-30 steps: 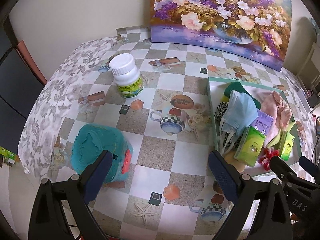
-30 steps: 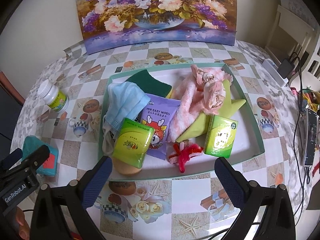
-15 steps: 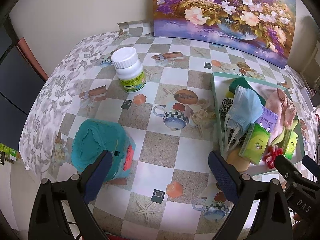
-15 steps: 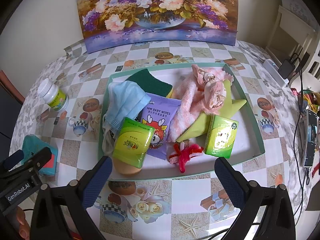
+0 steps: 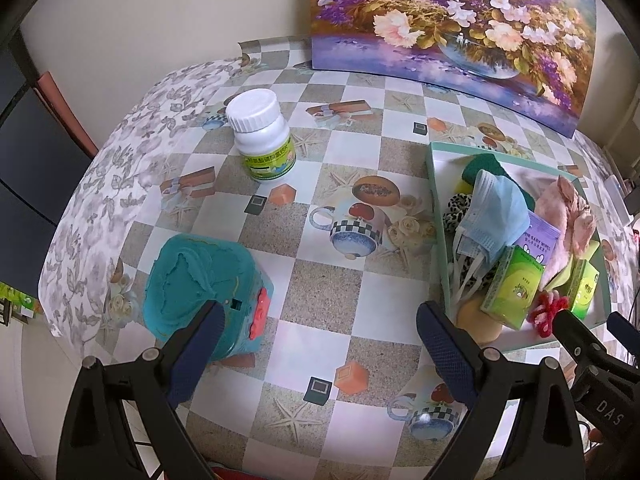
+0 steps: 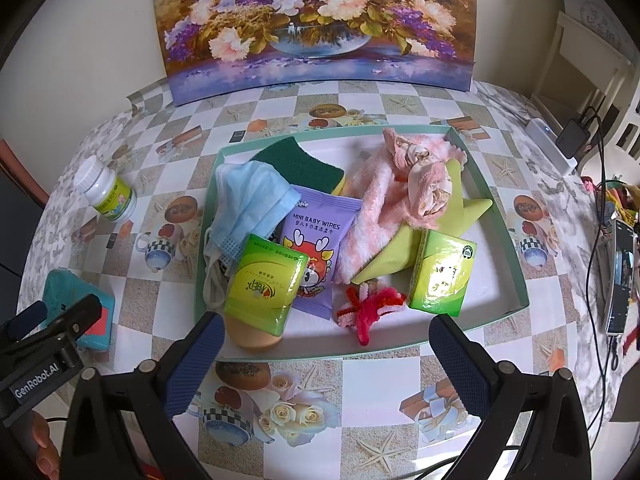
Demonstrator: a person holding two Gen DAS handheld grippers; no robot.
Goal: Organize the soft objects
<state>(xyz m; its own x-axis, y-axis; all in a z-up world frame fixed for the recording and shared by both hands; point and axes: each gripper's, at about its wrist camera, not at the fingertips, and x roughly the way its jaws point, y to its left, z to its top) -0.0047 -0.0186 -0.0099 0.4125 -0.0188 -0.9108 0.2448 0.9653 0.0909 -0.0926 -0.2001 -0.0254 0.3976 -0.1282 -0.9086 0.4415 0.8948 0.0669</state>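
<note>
Gaping claws [image 5: 316,336] [image 6: 320,346], fuzzy pink cloth [image 6: 372,216]

The purple packet [image 6: 316,236] lying in the tray reads "MINI BABY WIPES" in dark capitals, with a line of smaller characters under it that cannot be made out; in the left wrist view only "BABY WIPES" shows on it [image 5: 538,240]. The body of the left tool [image 6: 38,368], seen from the right wrist camera, carries the white lettering "GenRobot.AI". The body of the right tool [image 5: 600,396], seen from the left wrist camera, shows the white letters "DAS". The green tissue packs and the white bottle's label bear print too small to read.
</note>
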